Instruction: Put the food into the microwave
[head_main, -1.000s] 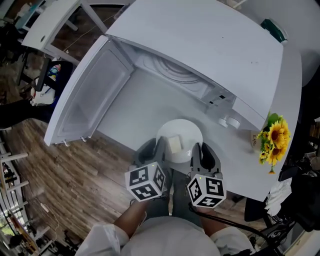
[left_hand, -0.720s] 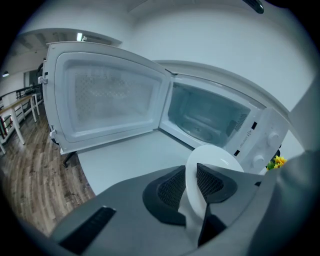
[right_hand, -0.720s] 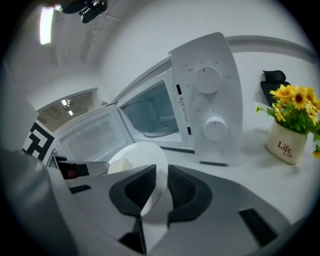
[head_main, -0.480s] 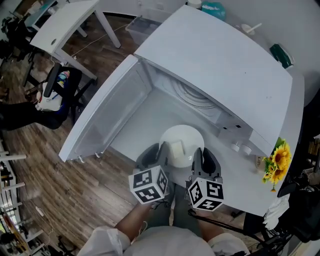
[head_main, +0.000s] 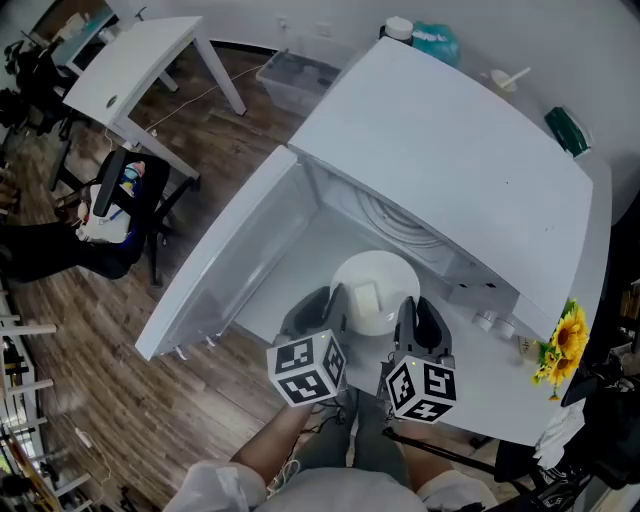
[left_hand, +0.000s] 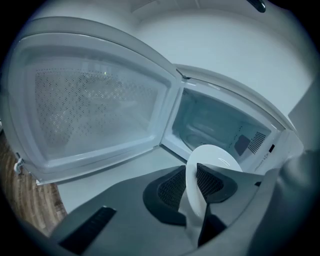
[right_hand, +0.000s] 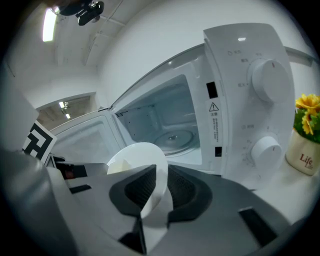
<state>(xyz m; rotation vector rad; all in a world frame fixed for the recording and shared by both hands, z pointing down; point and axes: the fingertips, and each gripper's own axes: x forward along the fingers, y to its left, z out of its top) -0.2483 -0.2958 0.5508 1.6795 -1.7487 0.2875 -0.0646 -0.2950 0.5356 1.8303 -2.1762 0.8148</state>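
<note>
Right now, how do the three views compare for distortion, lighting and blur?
Head view: sharp, evenly lit, microwave edges bowed by the wide lens. Left gripper view: fisheye, dark corners, bluish cast, plate rim soft. Right gripper view: fisheye, ceiling light glaring top left.

White sleeves (head_main: 215, 485), black-and-white marker cubes (head_main: 307, 367)

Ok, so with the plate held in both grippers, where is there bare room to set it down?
The turntable inside the open microwave is bare, and so is the table strip between the open door and the plate. Right of the microwave it is crowded: the knobs and the flower pot stand close together.
</note>
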